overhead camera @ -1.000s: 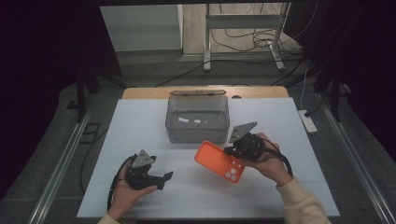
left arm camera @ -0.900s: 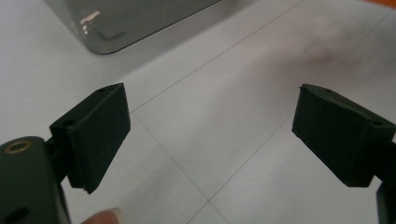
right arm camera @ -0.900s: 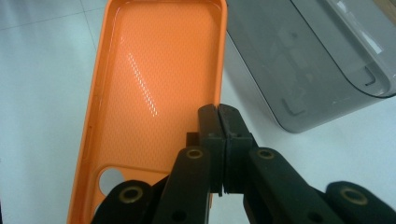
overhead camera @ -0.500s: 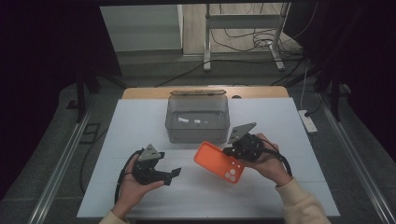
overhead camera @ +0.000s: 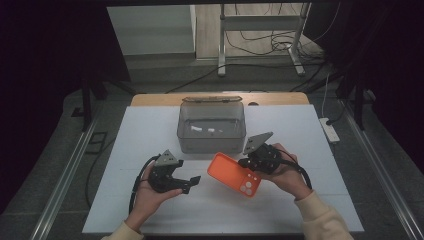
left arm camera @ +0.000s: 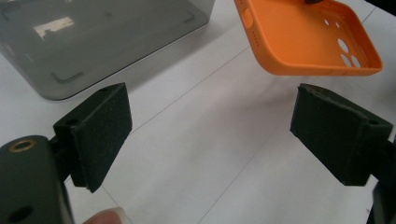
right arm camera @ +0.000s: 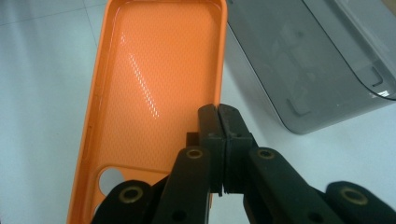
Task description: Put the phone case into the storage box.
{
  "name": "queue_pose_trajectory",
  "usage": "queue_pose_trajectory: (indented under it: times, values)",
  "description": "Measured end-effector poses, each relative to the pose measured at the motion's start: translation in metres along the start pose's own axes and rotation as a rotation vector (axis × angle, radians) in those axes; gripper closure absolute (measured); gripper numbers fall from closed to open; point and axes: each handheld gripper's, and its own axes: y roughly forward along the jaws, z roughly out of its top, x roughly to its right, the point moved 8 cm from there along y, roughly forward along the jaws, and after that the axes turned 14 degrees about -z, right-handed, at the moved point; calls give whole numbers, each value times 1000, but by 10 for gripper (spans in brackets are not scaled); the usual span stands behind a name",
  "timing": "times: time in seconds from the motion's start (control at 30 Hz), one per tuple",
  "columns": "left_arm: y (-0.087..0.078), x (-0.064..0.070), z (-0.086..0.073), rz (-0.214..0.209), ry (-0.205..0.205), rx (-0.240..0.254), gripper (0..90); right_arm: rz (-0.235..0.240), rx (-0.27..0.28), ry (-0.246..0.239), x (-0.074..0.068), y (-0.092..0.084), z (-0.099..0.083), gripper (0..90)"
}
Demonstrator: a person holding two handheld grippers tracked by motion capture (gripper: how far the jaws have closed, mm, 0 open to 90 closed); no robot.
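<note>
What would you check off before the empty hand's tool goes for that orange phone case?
1. Right gripper clamped on the orange phone case: ok, its fingers are shut on one long edge.
2. Left gripper ready to take hold: ok, jaws wide apart with nothing between them.
3. Case off the white table: ok, the left gripper view shows it held up, tilted.
4. Free edge to grab: ok, the camera-hole end faces the left gripper.
5. Grey box out of the way: ok, it stands behind the case.
6. Firmness of the right grip: cannot tell.

Orange phone case (overhead camera: 234, 175), tilted, hollow side up
</note>
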Motion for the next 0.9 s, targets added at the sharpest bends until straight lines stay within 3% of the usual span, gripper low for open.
queue_pose_trajectory:
  times: [0.9]
  values:
    - [13, 6, 13, -39, 13, -21, 131, -2, 1, 5, 0, 1, 0, 890]
